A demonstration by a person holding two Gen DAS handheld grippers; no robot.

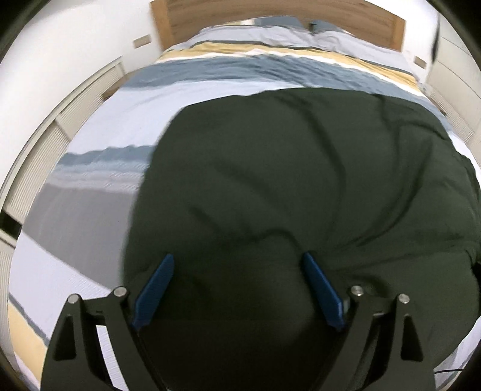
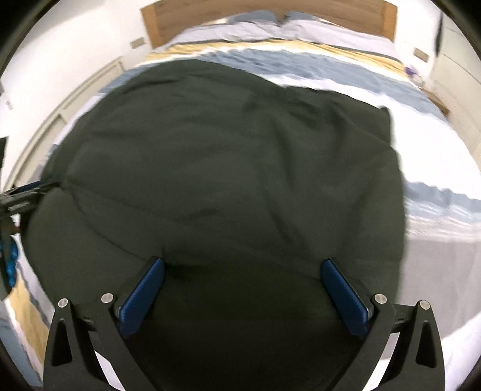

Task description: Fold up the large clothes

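A large dark green garment (image 1: 300, 186) lies spread and wrinkled on a bed with a striped duvet (image 1: 114, 129). In the left wrist view my left gripper (image 1: 237, 258) hovers open over the garment's near left part, its blue pads (image 1: 156, 291) wide apart with only flat cloth below them. In the right wrist view the same garment (image 2: 225, 168) fills the middle. My right gripper (image 2: 243, 262) stands open above its near edge, and nothing is pinched between its pads (image 2: 342, 297). The left gripper (image 2: 27, 195) shows at that view's left border, at the garment's left edge.
A wooden headboard (image 1: 270, 12) and pale pillows (image 2: 270, 28) are at the far end of the bed. White slatted panels (image 1: 45, 156) run along the left wall. Bare duvet (image 2: 436, 246) lies to the right of the garment.
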